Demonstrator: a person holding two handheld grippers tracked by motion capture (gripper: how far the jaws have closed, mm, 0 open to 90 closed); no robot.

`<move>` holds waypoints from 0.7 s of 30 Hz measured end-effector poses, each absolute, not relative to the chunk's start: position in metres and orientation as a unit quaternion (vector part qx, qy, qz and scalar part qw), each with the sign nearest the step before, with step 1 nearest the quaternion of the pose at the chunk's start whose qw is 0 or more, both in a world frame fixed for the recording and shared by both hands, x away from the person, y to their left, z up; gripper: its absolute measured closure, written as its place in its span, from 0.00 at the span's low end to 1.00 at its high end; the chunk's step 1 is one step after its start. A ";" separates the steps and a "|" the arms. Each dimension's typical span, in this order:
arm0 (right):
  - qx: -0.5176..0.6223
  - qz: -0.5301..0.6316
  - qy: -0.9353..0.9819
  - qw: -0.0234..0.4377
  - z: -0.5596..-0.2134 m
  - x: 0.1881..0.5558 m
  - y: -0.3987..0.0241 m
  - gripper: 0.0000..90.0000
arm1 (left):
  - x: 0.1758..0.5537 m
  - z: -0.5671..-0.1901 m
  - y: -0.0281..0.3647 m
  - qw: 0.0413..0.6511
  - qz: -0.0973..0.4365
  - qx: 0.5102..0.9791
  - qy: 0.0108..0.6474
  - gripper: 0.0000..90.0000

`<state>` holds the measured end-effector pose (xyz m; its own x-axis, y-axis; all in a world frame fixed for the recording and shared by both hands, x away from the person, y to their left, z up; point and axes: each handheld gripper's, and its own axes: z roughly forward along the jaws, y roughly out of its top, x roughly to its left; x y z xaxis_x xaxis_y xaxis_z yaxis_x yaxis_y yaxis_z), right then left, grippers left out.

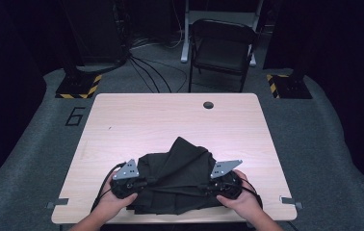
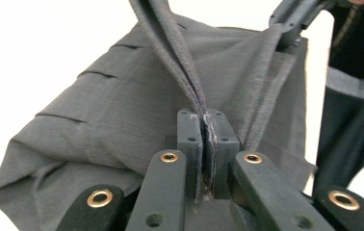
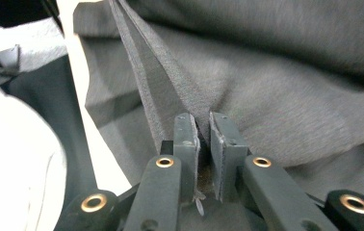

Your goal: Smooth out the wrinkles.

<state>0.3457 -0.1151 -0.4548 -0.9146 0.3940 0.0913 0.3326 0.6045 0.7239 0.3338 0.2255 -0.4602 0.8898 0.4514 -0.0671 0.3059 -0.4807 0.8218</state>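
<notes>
On the grey floor left of the table [image 1: 122, 120] a large dark "6" [image 1: 75, 116] is marked, the sole writing that can be read. Behind it stands a black base with yellow-and-black hazard stripes [image 1: 80, 85], and a second striped base [image 1: 286, 85] stands at the far right. Cables [image 1: 146, 67] run across the floor toward a folding chair [image 1: 221, 50] behind the table.

The table is pale wood with a round hole [image 1: 208, 105] near its far edge. Its far half is bare, and bare strips run down both sides, so there is open room ahead and to each side. The dark cloth [image 1: 177, 173] lies bunched at the near edge, middle of the table, with one fold peaking toward the far side and its near hem close to the table's lip.

The left gripper [image 1: 134, 184] sits at the cloth's left edge, held in the person's left hand [image 1: 115, 202]. In the left gripper view its jaws are clenched on a doubled fold of cloth [image 2: 122, 110], which rises taut from between the pads; the other gripper pinches the cloth at the upper right there.

The right gripper [image 1: 217, 185] sits at the cloth's right edge, in the right hand [image 1: 240, 199]. In the right gripper view a thin fold of cloth [image 3: 276, 96] runs down to its jaws, which stand almost together with a narrow gap showing at the tips; the fold lies against the left pad, so it is grasping the cloth.

Both grippers rest near the table's near edge, well apart, with the cloth between them.
</notes>
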 end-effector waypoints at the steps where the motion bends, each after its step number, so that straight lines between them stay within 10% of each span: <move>1: 0.202 0.388 0.898 0.034 -0.459 0.345 -0.115 0.91 | 0.332 -0.463 0.225 0.451 0.076 0.863 0.214 0.96; 21: 0.232 0.356 0.905 0.006 -0.493 0.343 -0.117 0.81 | 0.325 -0.507 0.217 0.407 0.034 0.888 0.212 0.96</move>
